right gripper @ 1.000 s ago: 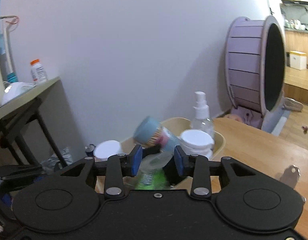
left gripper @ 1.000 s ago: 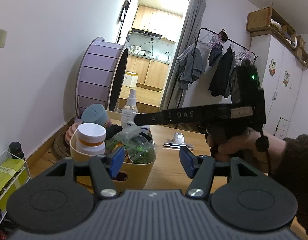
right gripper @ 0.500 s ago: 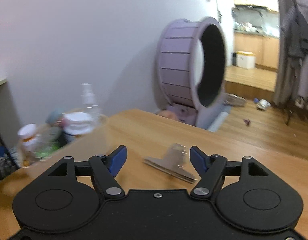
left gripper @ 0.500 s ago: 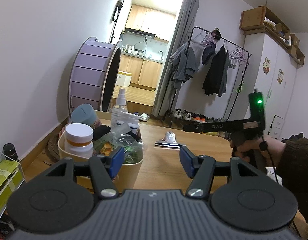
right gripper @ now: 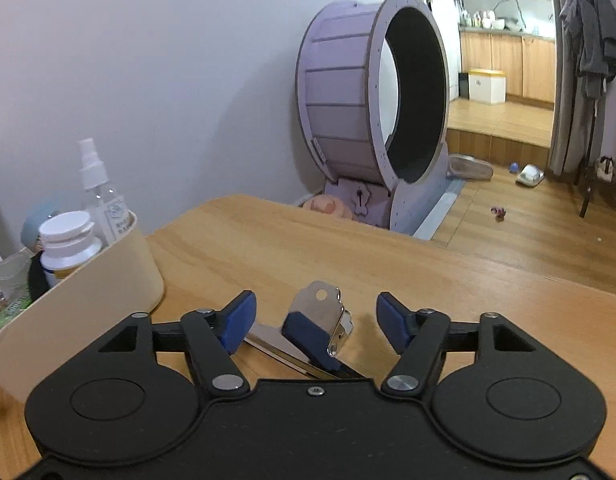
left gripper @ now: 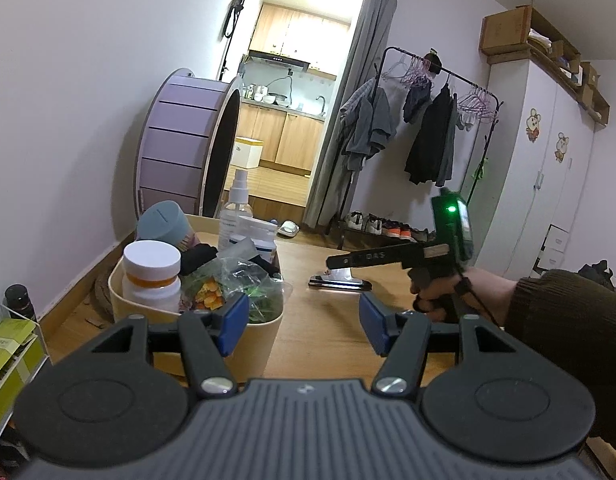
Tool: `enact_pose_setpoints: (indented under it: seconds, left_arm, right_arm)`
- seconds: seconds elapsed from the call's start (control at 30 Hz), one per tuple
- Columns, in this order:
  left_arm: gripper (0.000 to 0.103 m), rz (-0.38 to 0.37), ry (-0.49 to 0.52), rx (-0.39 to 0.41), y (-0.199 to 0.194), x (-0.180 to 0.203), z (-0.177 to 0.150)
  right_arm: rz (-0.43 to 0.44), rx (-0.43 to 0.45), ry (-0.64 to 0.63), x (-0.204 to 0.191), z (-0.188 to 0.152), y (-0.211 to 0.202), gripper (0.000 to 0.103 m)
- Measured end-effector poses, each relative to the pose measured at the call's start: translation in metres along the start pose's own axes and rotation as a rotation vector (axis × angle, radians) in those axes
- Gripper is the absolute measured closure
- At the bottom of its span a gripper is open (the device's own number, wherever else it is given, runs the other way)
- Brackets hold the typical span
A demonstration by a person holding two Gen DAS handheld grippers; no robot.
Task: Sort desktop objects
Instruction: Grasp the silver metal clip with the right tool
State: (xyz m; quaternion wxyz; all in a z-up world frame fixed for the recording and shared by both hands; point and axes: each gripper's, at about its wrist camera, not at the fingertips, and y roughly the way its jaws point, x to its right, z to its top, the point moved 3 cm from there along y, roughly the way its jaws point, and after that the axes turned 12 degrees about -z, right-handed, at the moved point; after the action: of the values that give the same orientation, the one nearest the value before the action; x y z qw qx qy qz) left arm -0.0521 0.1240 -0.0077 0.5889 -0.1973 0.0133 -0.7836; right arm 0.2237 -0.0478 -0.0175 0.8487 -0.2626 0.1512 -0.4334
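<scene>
A metal bulldog clip (right gripper: 317, 320) lies on the wooden table (right gripper: 427, 276); it also shows in the left wrist view (left gripper: 339, 280). My right gripper (right gripper: 315, 322) is open, its blue pads on either side of the clip's raised handle, not touching it. In the left wrist view the right gripper (left gripper: 339, 261) hangs just over the clip. A cream bin (left gripper: 264, 336) holds a white-lidded jar (left gripper: 151, 276), a spray bottle (left gripper: 236, 216), a teal-capped tube and plastic bags. My left gripper (left gripper: 300, 322) is open and empty, above the table beside the bin.
A purple cat wheel (right gripper: 371, 100) stands on the floor beyond the table's far edge. A clothes rack (left gripper: 423, 128) and white wardrobe stand at the right. A small rack with green packets (left gripper: 8, 352) sits left of the table.
My right gripper left the bin, opened, swung right and came down around the clip. My left gripper stayed open and shifted only slightly.
</scene>
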Motion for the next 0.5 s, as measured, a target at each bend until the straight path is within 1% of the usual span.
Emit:
enact_pose_setpoints:
  seconds: [0.03,0.1,0.13,0.2,0.23,0.3,0.33,0.4,0.5]
  left_arm:
    - [0.043,-0.001,-0.001,-0.001,0.0,0.0,0.0]
    - [0.043,0.0,-0.003,-0.002,0.0,0.0,0.0]
    - [0.043,0.0,-0.005,-0.003,0.001,-0.001,0.0]
    - [0.043,0.001,-0.008,-0.003,0.0,-0.001,0.0]
    - [0.043,0.002,-0.008,-0.004,0.001,-0.001,0.0]
    - [0.043,0.002,-0.007,-0.002,0.0,-0.001,0.0]
    - [0.043,0.001,-0.007,-0.001,0.0,-0.001,0.0]
    - [0.043,0.001,-0.006,0.0,-0.001,0.0,0.0]
    - [0.043,0.002,-0.005,0.006,-0.002,0.0,0.0]
  right_arm:
    - [0.003,-0.014,-0.001,0.0,-0.001,0.003,0.057]
    - [0.024,-0.021,0.02,0.0,-0.003,0.004,0.065]
    - [0.029,-0.022,0.032,0.001,-0.003,0.003,0.068]
    - [0.036,-0.027,0.045,0.002,-0.004,-0.001,0.07]
    - [0.046,-0.027,0.051,0.002,-0.006,-0.004,0.073]
    - [0.075,-0.017,0.075,0.003,-0.008,-0.015,0.092]
    - [0.083,-0.014,0.086,0.004,-0.008,-0.02,0.095]
    - [0.075,-0.009,0.071,0.002,-0.01,-0.031,0.097]
    - [0.082,0.016,0.083,0.0,-0.01,-0.049,0.098]
